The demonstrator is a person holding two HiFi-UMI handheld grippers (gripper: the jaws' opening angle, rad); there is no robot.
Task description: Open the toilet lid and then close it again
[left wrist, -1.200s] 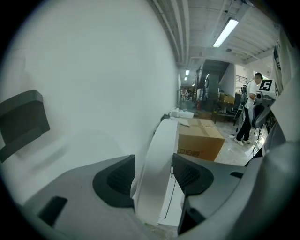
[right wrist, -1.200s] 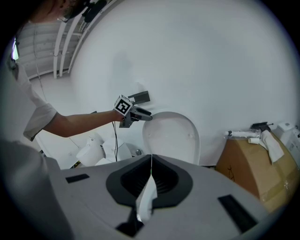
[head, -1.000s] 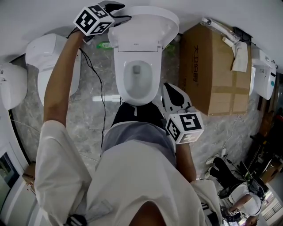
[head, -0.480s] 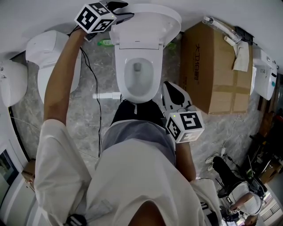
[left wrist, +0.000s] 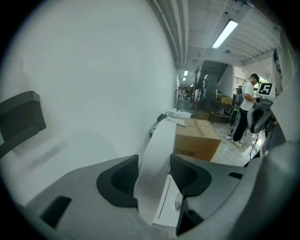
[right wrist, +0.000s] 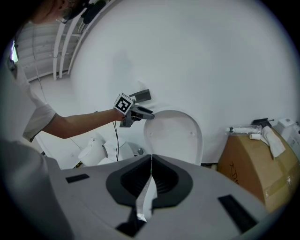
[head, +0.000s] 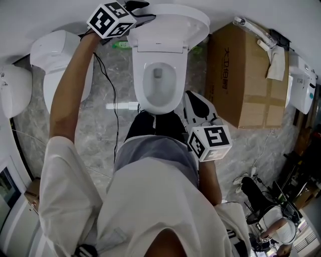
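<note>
Along the left, spare white toilets [head: 60, 60] sit on the grey marbled floor [head: 100, 130], against a plain white wall [head: 50, 15]. A thin black cable [head: 113, 100] runs across the tiles there. Up by the wall, the left gripper [head: 145, 12] has just been closing its jaws, and they now pinch the left edge of the toilet lid [head: 175, 22], which stands raised and leans back against the wall. Below it the open toilet bowl [head: 158, 83] faces the person. The right gripper [head: 193, 103] hangs just right of the bowl's front rim with its jaws pressed together and nothing between them. Further right stands a big cardboard box [head: 248, 75] with a white pipe [head: 253, 27] lying on top. Beyond the box, a white unit [head: 301, 85] is fixed to the wall.
</note>
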